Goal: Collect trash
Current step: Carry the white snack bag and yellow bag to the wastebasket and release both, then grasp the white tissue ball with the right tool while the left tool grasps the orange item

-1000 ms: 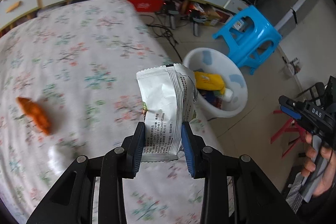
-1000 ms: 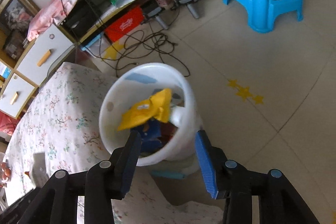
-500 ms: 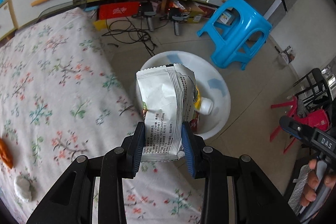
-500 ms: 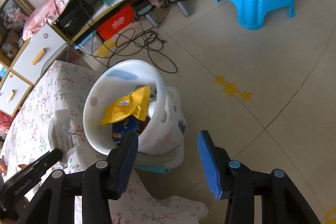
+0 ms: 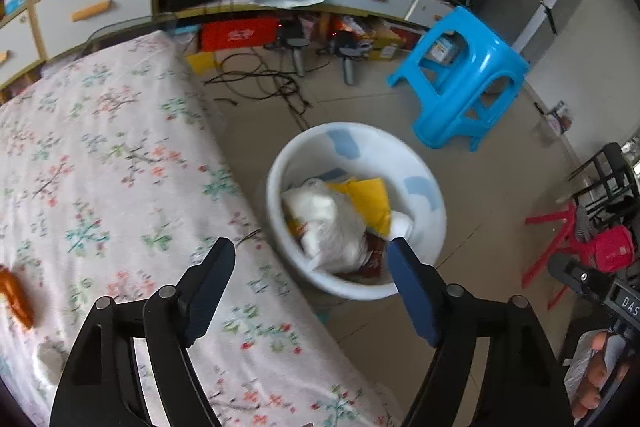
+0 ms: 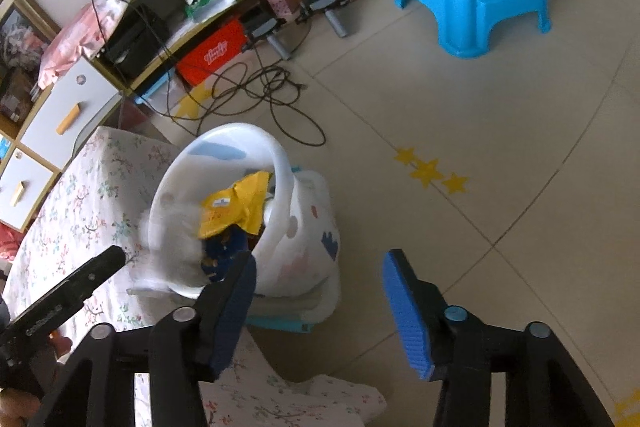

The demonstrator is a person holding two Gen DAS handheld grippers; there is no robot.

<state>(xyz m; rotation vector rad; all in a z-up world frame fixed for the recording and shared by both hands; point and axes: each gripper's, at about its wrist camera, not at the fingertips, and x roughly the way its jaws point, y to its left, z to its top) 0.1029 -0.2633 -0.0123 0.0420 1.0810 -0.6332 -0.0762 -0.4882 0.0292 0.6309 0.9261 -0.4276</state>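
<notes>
A: Where is the white packet [image 5: 330,227] now?

B: In the white bin [image 5: 434,223] on the floor beside the table [image 5: 120,155], lying blurred on top of a yellow wrapper [image 5: 372,201]. The left hand-held gripper [image 5: 310,289] hangs just above the bin's near rim with its jaws opening and nothing between them.

A: And the right hand-held gripper [image 6: 316,303]?

B: Its jaws are opening too, and they hold nothing; it points at the floor next to the bin.

A: What is left to collect?

B: An orange wrapper [image 5: 16,295] lies on the flowered tablecloth at the far left edge of the left wrist view, well apart from the bin. There may be something pale near it, too blurred to tell.

A: How would that wrapper handle?

B: I judge it very light, thin and crinkly, probably slick film. It should flatten under the pads and not resist, so a gentle pinch would do. The cloth beneath is soft, so low jaws could catch fabric along with it.

A: Where would you take hold?

B: Across its narrow width, on a raised crumpled edge if there is one.
</notes>
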